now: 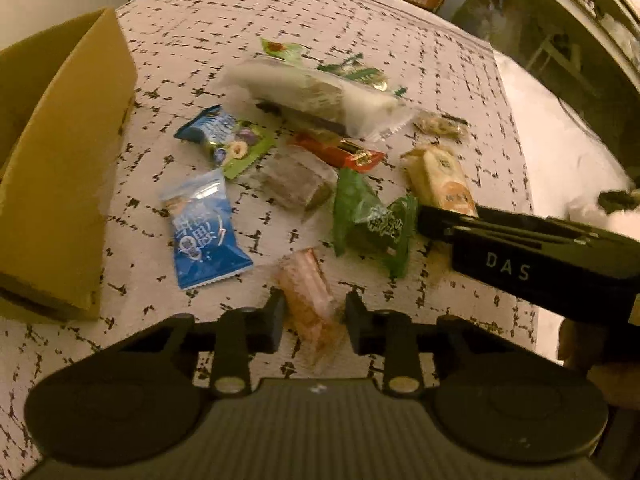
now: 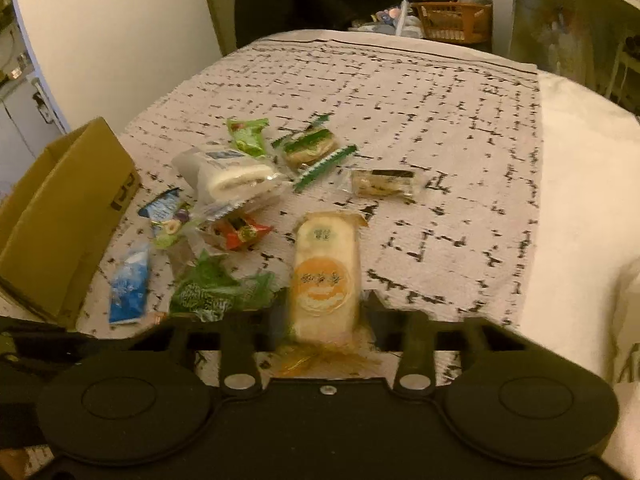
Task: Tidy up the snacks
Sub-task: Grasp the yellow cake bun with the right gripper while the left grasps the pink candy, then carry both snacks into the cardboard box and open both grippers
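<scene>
Several wrapped snacks lie in a loose pile on a patterned cloth. My left gripper is open, its fingers on either side of a pink-orange packet. My right gripper is open around the near end of a yellow packet with an orange circle; that packet also shows in the left wrist view, with the right gripper beside it. A blue packet, a green packet, a red packet and a large white packet lie further out.
An open cardboard box stands at the left edge of the cloth, also in the right wrist view. A white surface runs along the right. An orange basket and clutter sit beyond the far edge.
</scene>
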